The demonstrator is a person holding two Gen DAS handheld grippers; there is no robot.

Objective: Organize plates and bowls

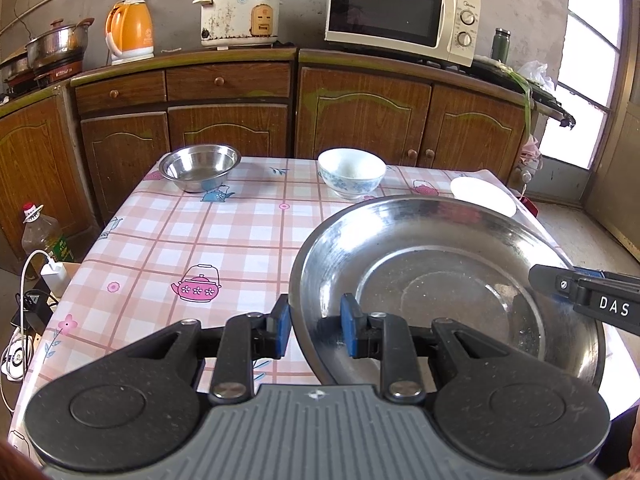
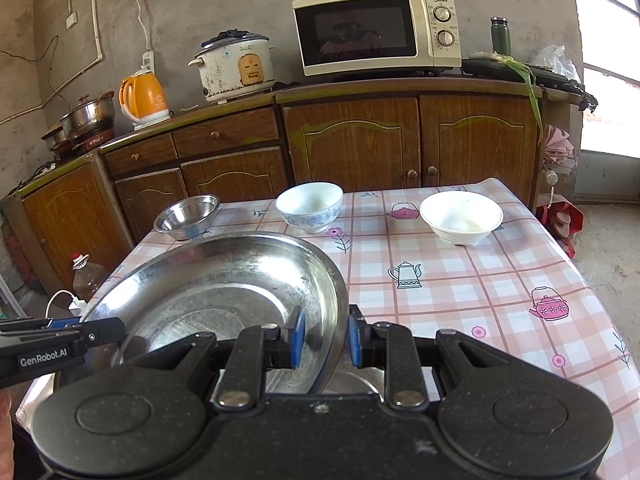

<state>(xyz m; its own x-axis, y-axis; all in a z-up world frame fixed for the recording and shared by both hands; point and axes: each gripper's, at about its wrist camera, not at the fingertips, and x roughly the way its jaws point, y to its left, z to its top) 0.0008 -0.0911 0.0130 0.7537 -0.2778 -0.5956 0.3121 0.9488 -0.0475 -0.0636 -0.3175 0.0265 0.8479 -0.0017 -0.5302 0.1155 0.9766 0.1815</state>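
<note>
1. Four dishes show on the bench point(image 2: 460, 280): one large steel plate point(image 1: 440, 280), one small steel bowl point(image 1: 199, 167), one blue-patterned bowl point(image 1: 351, 172) and one plain white bowl point(image 2: 461, 217).
2. Two hand-held grippers are in view, one on each side of the steel plate.
3. The steel plate is wide and shallow, with a flat round base, sloping walls and a scuffed, dull shine. It sits at the near edge of the bench and is tilted, so one side stands higher than the other. Nothing lies in it.
4. The left hand-held gripper point(image 1: 314, 326) has its blue pads point(image 1: 349, 324) on either side of the plate's left rim, one outside and one inside. The pads look slightly apart from the metal, so I cannot tell whether they clamp it.
5. The right hand-held gripper point(image 2: 326, 338) straddles the plate's right rim in the same way, a pad on each face. Whether it pinches the rim is not clear either.
6. The small steel bowl stands at the far left corner of the bench, upright and empty.
7. The blue-patterned bowl stands at the far edge near the middle, white inside, with nothing seen in it.
8. The white bowl stands toward the far right corner, well apart from the plate, and looks empty.
9. The bench wears a pink checked cloth printed with teapots and flowers.
</note>
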